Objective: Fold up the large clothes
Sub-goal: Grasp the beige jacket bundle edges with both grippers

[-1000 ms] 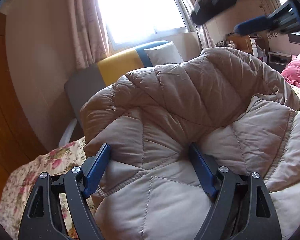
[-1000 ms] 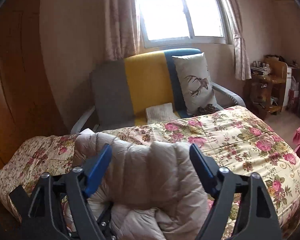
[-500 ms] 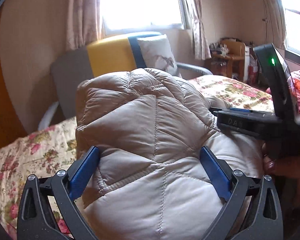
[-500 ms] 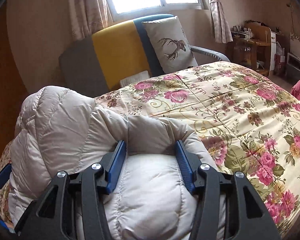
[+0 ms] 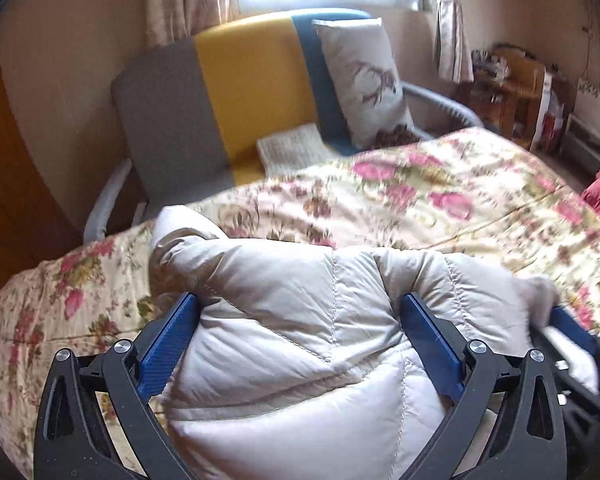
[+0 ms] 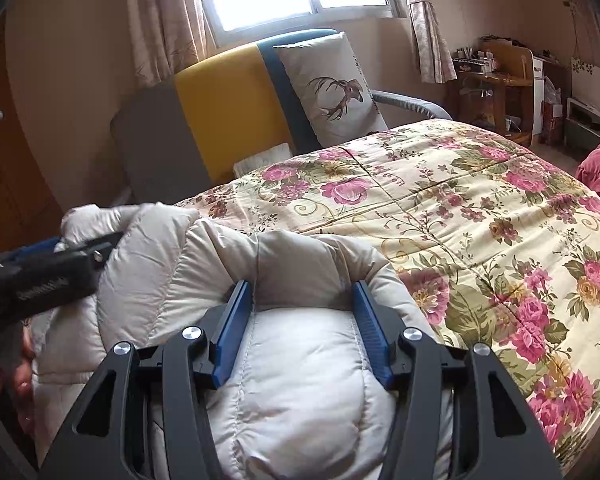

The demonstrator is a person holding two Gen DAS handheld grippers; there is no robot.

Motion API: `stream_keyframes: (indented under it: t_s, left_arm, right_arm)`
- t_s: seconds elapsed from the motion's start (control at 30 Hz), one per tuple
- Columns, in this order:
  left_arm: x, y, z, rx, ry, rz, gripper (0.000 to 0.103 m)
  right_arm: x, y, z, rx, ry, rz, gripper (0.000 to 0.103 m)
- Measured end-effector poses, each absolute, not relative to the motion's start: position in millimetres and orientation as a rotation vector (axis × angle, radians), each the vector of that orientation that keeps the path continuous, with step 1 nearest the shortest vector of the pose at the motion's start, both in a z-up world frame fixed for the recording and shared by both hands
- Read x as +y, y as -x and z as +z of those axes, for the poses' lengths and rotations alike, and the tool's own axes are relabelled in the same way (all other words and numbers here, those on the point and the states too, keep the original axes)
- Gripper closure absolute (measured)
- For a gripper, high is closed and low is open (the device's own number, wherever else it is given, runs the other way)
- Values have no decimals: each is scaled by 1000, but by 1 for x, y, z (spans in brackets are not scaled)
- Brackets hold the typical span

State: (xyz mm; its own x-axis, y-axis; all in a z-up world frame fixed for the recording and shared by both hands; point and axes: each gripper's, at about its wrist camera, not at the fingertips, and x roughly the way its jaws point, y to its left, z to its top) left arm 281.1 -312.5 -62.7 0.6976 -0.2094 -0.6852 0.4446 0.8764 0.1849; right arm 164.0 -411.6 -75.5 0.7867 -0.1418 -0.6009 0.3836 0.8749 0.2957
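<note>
A: Where is the jacket?

B: The beige puffer jacket (image 5: 300, 320) lies bunched at the lower left of the floral bed (image 6: 480, 208); open quilt stretches right. My left hand-held gripper (image 5: 300, 336), jaws just spread wide, straddles it without squeezing. My right hand-held gripper (image 6: 302, 328) pinches a padded fold, half closed.

A: Anything in the way?

B: A striped armchair (image 5: 204, 100) with a deer cushion (image 6: 336, 88) borders the far edge. Only the right view is sharp.

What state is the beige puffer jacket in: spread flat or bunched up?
Bunched up. The puffer jacket sits in a puffy heap on the floral quilt, layers doubled over.
</note>
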Motion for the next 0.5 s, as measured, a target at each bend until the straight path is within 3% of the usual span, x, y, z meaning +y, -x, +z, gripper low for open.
stream_keyframes:
  t_s: [0.5]
  left_arm:
    - [-308, -319, -108, 793, -301, -401, 3]
  right_arm:
    - [-416, -190, -88, 680, -417, -338, 49]
